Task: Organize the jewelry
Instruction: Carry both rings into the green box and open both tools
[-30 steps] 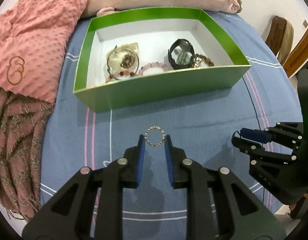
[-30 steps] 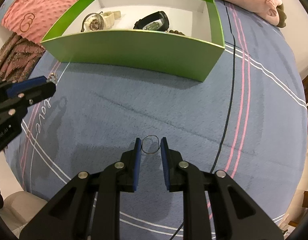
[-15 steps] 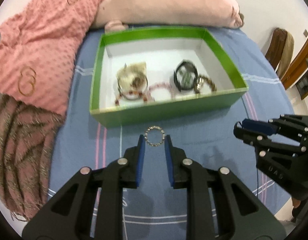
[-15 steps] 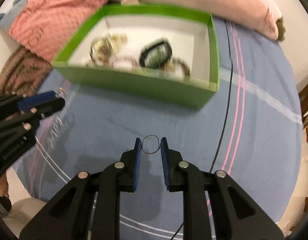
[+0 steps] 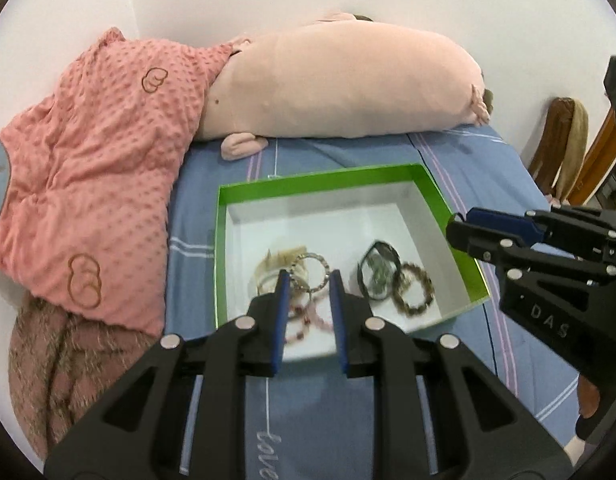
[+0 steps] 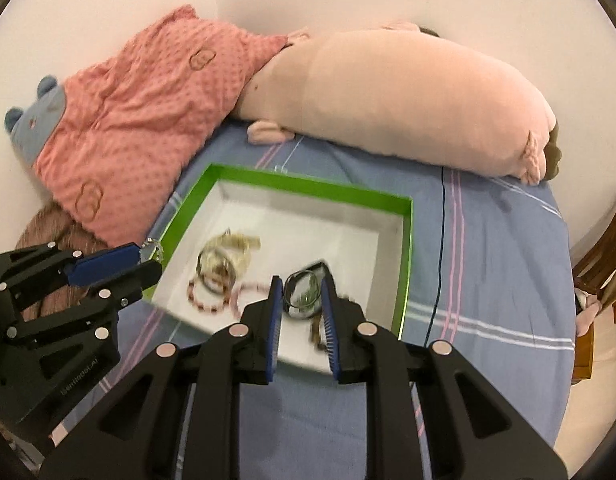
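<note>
A green box (image 5: pixel 221 240) with a white inside lies on the blue bedsheet; it also shows in the right wrist view (image 6: pixel 406 248). It holds a dark watch (image 5: pixel 378 270), a brown bead bracelet (image 5: pixel 416 290), pink bead bracelets and a pale watch. My left gripper (image 5: pixel 308 278) is shut on a beaded ring bracelet (image 5: pixel 314 274) and holds it above the box. My right gripper (image 6: pixel 301 290) is shut on a thin wire ring (image 6: pixel 303 292) over the box; motion blur makes the ring hard to tell from the watch behind it.
A pink blanket (image 5: pixel 91 184) lies left of the box, with a brown throw (image 5: pixel 55 356) below it. A long pink plush pillow (image 5: pixel 348 84) lies behind the box by the white wall. Wooden chairs (image 5: pixel 564 156) stand at the right.
Both grippers have risen and moved forward from the bare sheet to above the box, each still holding its ring. The view now looks down into the box.
</note>
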Tool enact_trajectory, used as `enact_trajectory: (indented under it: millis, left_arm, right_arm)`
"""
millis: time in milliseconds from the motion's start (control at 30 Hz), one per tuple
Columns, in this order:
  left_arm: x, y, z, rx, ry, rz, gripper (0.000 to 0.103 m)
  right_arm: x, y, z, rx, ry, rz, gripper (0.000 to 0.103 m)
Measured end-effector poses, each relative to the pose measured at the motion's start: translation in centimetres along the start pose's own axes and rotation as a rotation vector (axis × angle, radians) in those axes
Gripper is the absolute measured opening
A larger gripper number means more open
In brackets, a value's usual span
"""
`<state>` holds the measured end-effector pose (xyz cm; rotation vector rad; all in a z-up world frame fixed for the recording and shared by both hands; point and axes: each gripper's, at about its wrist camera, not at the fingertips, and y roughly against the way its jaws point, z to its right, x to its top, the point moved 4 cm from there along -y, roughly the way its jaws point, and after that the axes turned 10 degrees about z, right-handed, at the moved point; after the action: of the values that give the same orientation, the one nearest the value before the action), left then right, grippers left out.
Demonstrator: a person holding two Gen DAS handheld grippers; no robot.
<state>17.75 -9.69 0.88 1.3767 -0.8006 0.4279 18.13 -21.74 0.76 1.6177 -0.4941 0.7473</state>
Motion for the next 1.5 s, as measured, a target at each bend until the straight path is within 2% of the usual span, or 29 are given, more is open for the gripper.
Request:
enact_trajectory:
  millis: [133,433,700,1067,1233,1333,1400,1433,1467,1500]
  left_arm:
    - [0.5,-2.6,-0.7,0.006,0.012,-0.024,0.020]
    - [-1.5,-8.6,-1.3,0.008,0.024,-0.128,0.020]
    - [-2.5,-10.7,-1.3,0.005,0.028,-0.168,0.020]
    - [-2.8,-11.0,-1.3,0.002,0.027,-0.179,0.020]
    - [-2.8,-10.4,-1.3,0.004,0.031,-0.171,0.033]
    - [-2.7,-9.9,-1.3,0.003,0.035,-0.164,0.035]
    - [-2.6,-9.4,-1.4,0.004,0.036,-0.155,0.044]
    - [-2.5,-9.0,-1.4,0.009,0.033,-0.145,0.055]
    - [-2.4,-8.3,-1.4,0.021,0.028,-0.127,0.061]
    - [-2.3,-7.7,-1.4,0.025,0.026,-0.115,0.062]
  right_arm:
    - [0.0,-2.5,0.4,0.005,-0.027,-0.035,0.019]
    - [-2.7,-8.6,1.4,-0.014,-0.047,-0.158,0.019]
    - [-3.7,-10.8,1.8,-0.010,-0.056,-0.202,0.019]
    - [-4.1,-11.4,1.8,-0.023,-0.064,-0.216,0.020]
    - [-3.8,-10.7,2.2,-0.031,-0.080,-0.202,0.024]
    - [-3.7,-10.1,2.3,-0.036,-0.084,-0.193,0.028]
    - [-3.4,-9.4,2.4,-0.041,-0.086,-0.180,0.032]
    - [-3.3,-9.0,2.4,-0.044,-0.086,-0.172,0.033]
    - [-3.2,-8.6,2.4,-0.048,-0.086,-0.166,0.033]
    - [-3.1,-8.1,2.4,-0.052,-0.085,-0.159,0.034]
